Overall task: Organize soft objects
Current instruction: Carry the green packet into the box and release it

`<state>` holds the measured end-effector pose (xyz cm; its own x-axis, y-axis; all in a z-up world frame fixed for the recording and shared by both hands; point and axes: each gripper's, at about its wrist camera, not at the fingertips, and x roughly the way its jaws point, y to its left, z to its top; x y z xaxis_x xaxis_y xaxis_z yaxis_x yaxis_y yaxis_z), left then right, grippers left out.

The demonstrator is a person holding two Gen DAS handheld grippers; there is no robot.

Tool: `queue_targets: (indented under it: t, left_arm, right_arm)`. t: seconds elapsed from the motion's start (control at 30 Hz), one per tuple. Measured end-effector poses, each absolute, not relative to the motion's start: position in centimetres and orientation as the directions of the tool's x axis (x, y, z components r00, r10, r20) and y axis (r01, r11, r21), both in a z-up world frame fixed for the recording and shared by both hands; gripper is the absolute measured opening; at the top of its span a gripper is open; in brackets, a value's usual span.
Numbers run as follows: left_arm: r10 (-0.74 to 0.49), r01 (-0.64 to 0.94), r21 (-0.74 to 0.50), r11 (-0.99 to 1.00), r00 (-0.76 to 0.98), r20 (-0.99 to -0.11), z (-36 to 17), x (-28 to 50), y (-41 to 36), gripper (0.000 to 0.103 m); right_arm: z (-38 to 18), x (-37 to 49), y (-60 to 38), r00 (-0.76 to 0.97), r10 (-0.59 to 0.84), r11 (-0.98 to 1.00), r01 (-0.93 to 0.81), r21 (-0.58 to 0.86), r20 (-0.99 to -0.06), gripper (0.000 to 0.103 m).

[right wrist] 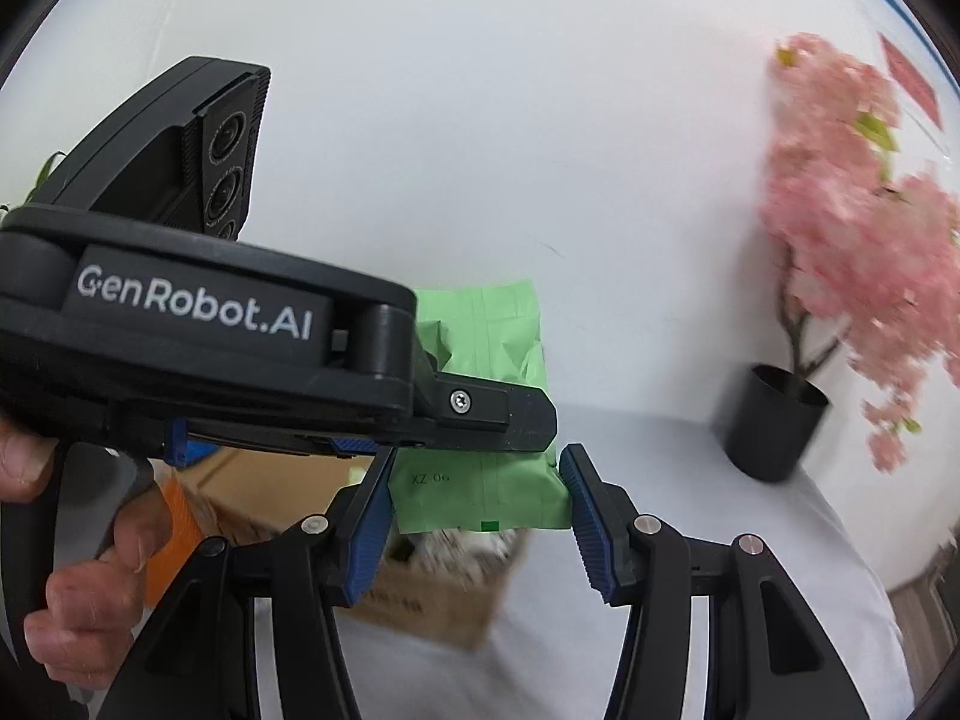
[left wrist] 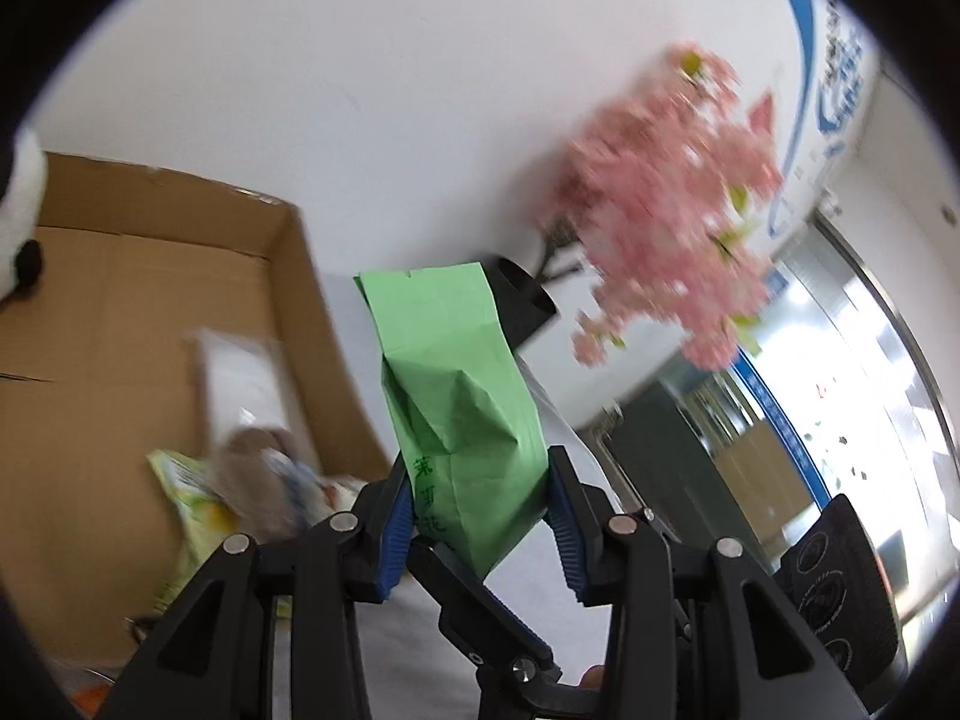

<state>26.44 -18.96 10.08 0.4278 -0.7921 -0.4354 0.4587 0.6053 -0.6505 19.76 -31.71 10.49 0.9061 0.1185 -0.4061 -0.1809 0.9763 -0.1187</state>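
Green paper pouch (left wrist: 456, 414) is the thing I am handling, and I have it clamped from two sides at once: the left gripper (left wrist: 480, 516) pinches its lower end between the blue pads, and the right gripper (right wrist: 477, 495) squeezes the same pouch across its width, so both tools are closed on it and neither is free. It hangs in the air above the white table (right wrist: 690, 570), beside and a little above the open cardboard box (left wrist: 150, 300), clear of the box wall. To do this step well, I judge that I should keep the two hands travelling together so the soft paper neither tears nor buckles between them, carry it over the box opening, and let one gripper go before the other only once the pouch is low inside. Crushing is the risk, since the pouch already shows deep creases. Counting what I see: one green pouch, one cardboard box, two grippers, one potted pink blossom tree (right wrist: 864, 276) in a black pot (right wrist: 774, 426) standing near the wall. Inside the box lie several packets, blurred; I make out one white flat packet (left wrist: 240, 372) and one yellow-green bag (left wrist: 192, 498), and cannot count the rest. One black-and-white plush toy (left wrist: 18, 222) shows at the box's edge.
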Motion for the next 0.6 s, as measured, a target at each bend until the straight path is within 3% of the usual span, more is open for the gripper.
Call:
queue_targets:
  t: [0.23,0.3,0.4,0.43,0.6]
  left_arm:
    - [-0.681,0.239,-0.663,0.710,0.475,-0.558,7.8,29.6,-16.1,0.040]
    - [-0.630,0.223,-0.616,0.756,0.503,-0.591,8.2,29.2,-16.0,0.045]
    - [-0.555,0.231,-0.531,0.815,0.572,-0.604,10.3,27.7,-15.7,0.068]
    - [-0.543,0.245,-0.509,0.825,0.590,-0.597,11.1,27.1,-15.6,0.076]
    - [-0.542,0.397,-0.369,0.840,0.636,-0.549,14.9,21.7,-13.6,0.077]
  right_arm:
    - [8.5,26.7,-31.1,0.798,0.313,0.947,-0.302,0.108,-0.515,0.053]
    - [7.5,27.8,-31.2,0.757,0.337,0.941,-0.297,0.165,-0.559,0.060]
    - [7.4,27.2,-31.2,0.754,0.325,0.945,-0.287,0.158,-0.571,0.084]
    - [7.7,26.7,-31.3,0.759,0.317,0.947,-0.284,0.149,-0.568,0.084]
    - [9.9,22.6,-32.1,0.803,0.279,0.959,-0.258,0.115,-0.527,0.085]
